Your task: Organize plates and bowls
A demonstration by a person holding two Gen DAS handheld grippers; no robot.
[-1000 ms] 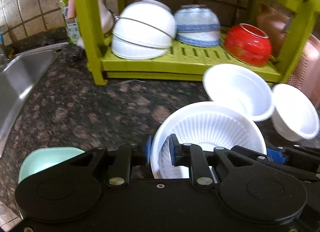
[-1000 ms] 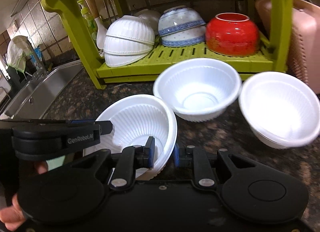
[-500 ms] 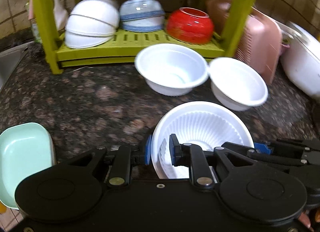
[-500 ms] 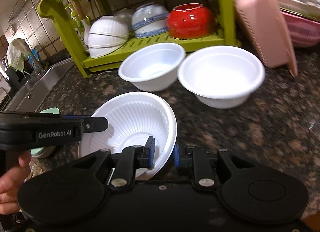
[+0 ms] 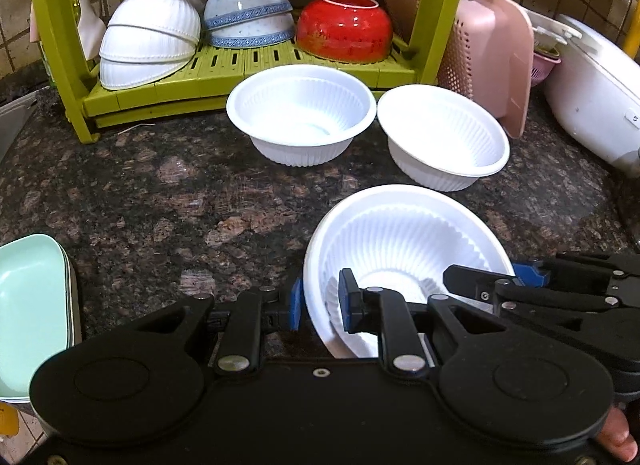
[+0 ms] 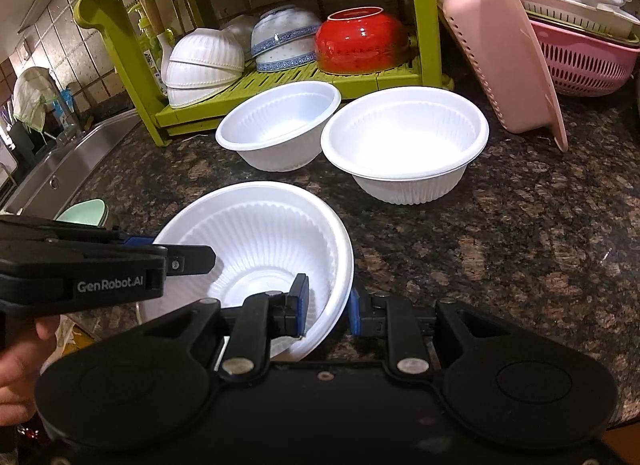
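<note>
Left wrist view shows the left tool [image 5: 319, 305] and right tool [image 6: 325, 307] both clamped on opposite sides of one white ribbed bowl's [image 5: 400, 241] thin rim, the bowl tilted just above the tabletop [image 5: 180, 193]. That flimsy rim could buckle or slip if the tools pull apart unevenly. A swing forward could knock the two bowls [image 5: 302, 113] near the green rack [image 5: 240, 77].

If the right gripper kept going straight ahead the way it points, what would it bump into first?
Probably the right-hand white bowl on the counter. The right gripper already pinches the rim of the ribbed bowl, which would travel with it. Depth is hard to judge, so it might pass above.
</note>
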